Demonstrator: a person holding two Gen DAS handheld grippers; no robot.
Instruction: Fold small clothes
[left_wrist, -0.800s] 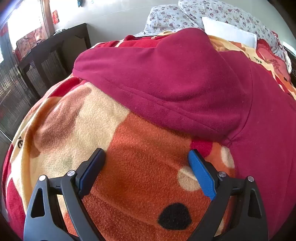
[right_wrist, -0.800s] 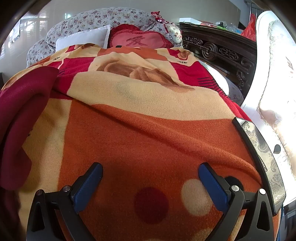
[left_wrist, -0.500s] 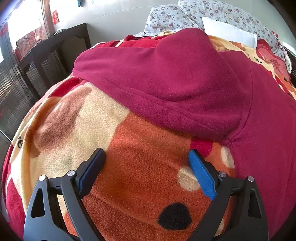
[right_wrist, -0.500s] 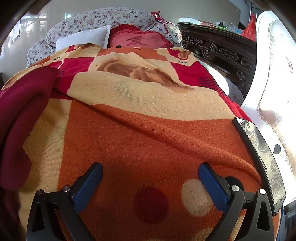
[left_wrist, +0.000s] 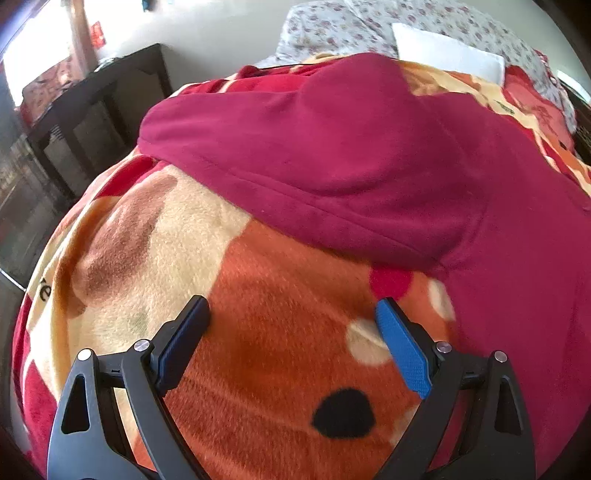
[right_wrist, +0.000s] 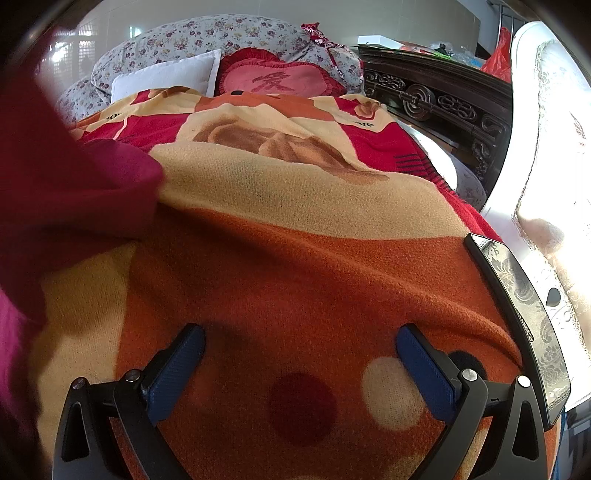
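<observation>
A dark red fleece garment (left_wrist: 351, 155) lies spread on the orange, cream and red blanket (left_wrist: 258, 332) of a bed. It fills the upper and right part of the left wrist view. My left gripper (left_wrist: 291, 314) is open and empty, low over the blanket just short of the garment's hem. In the right wrist view the garment (right_wrist: 62, 192) shows at the left edge. My right gripper (right_wrist: 301, 343) is open and empty over bare blanket (right_wrist: 314, 266), to the right of the garment.
Pillows (right_wrist: 166, 77) and a red heart cushion (right_wrist: 273, 79) lie at the head of the bed. A dark carved wooden frame (right_wrist: 436, 99) and a white appliance (right_wrist: 546, 184) stand on the right. A dark side table (left_wrist: 85, 122) stands on the left.
In the right wrist view the red garment now covers more of the left side. The left view has barely shifted. Both grippers stay open.
</observation>
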